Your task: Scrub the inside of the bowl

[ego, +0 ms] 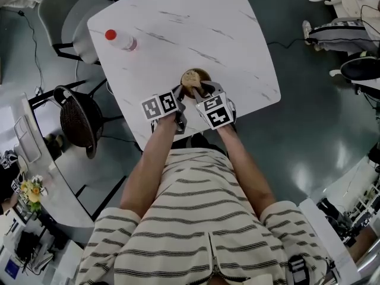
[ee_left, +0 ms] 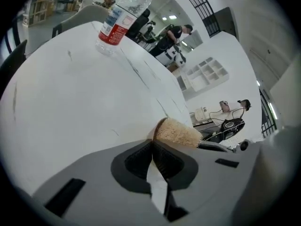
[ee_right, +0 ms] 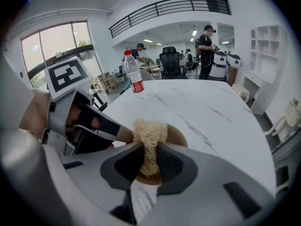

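The bowl (ego: pixel 205 73) is a small brown wooden one sitting right at the near edge of the table (ego: pixel 196 22), just in front of the person; inside it there's a pale, stringy scrubber (ego: pixel 191 78), and the right gripper (ego: pixel 198 90) has its jaws clamped on that wad from both sides, the lower end of the fibres down in the bowl (ee_right: pixel 181 135) in the right gripper view; the left gripper (ego: pixel 181 91) comes in from the other side with its jaws closed, and the bowl's rim (ee_left: pixel 159 128) sits right at their tips, so it looks pinched there; each gripper's cube shows black-and-white square markers, no readable text; further back on the table stands a clear plastic bottle (ego: pixel 122 40) with a red cap and a red-and-white label (ee_left: pixel 115 29), but the print is too small and blurry for me to read, so no brand; the tabletop is white with thin grey marble-style veins; below the grippers you see bare forearms and a striped shirt (ego: pixel 196 218); around the table there's a dark mesh chair (ego: pixel 77 120) and a grey chair (ego: pixel 71 16) on a glossy dark floor (ego: pixel 309 135); the room is a big bright office, with a black upper-level railing (ee_right: pixel 169 6), large windows (ee_right: pixel 61 46), white shelving (ee_left: pixel 207 74) and a few people (ee_right: pixel 207 44) standing in the background.
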Motion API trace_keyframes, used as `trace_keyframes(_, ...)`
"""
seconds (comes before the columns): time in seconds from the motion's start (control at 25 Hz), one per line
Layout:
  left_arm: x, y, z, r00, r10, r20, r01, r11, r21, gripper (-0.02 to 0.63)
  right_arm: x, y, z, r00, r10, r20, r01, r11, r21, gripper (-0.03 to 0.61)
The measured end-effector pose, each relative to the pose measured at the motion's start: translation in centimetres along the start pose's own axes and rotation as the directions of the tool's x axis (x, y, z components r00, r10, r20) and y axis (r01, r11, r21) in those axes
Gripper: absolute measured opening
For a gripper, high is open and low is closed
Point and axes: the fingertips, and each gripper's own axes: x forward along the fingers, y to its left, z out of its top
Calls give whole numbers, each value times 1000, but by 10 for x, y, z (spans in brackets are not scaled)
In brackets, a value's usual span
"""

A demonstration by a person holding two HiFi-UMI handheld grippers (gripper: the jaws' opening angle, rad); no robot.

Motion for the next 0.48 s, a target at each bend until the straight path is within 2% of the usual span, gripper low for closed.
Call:
trace_keyframes(0.32, 1, 1, -2, 1000, 2, 4, -2, 1000, 2, 9, -8, -7, -10, 1000, -16, -11, 16, 998, -58, 87)
trace_keyframes(0.48, -1, 0, -1, 1000, 0, 7, 0, 1000, 1, 9, -11, -17, -12, 999, -35, -7, 35, 999, -26, 89)
